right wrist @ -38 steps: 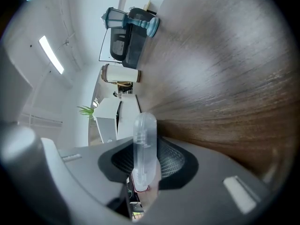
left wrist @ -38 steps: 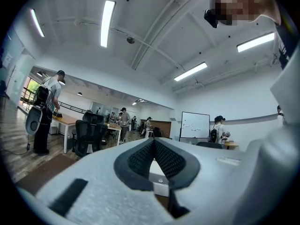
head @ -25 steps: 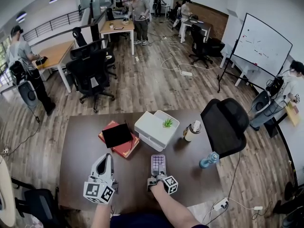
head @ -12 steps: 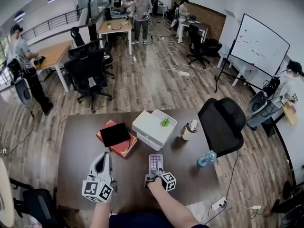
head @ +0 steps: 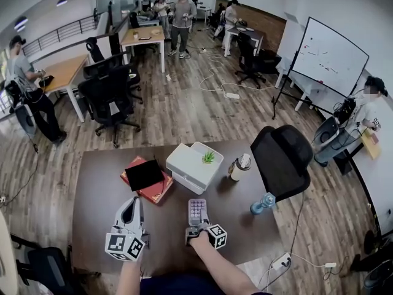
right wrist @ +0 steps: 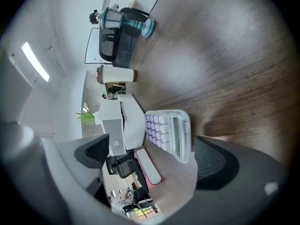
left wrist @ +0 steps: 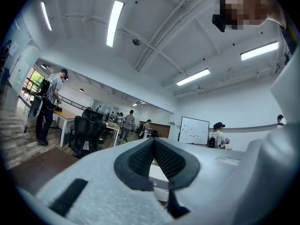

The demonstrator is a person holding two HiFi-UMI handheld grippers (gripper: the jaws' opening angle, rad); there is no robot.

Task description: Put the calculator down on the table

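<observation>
You are finishing the set-down. The right gripper (right wrist: 154, 157) is standing with its jaws spread wide, having just been opening, and neither pad is pressing on anything. The calculator (right wrist: 169, 134) is lying flat on the table (right wrist: 225, 69), keys up. Its near end is reaching in between the open jaws and appears free of both pads, though it is sitting very close to one of them. In the head view it is resting just ahead of the right gripper (head: 199, 227), well short of the white box (head: 187, 168) and the red book (head: 156, 191). In my judgement the release is sound and only the withdrawal is outstanding. You should be drawing the gripper straight back along its own line, with the jaws kept wide and no sideways swing, so the nearer pad is not catching the calculator's edge and dragging it. The left gripper (left wrist: 154, 156) is hovering level beside the work with its jaws closed together on nothing, and it is playing no part in this step.
</observation>
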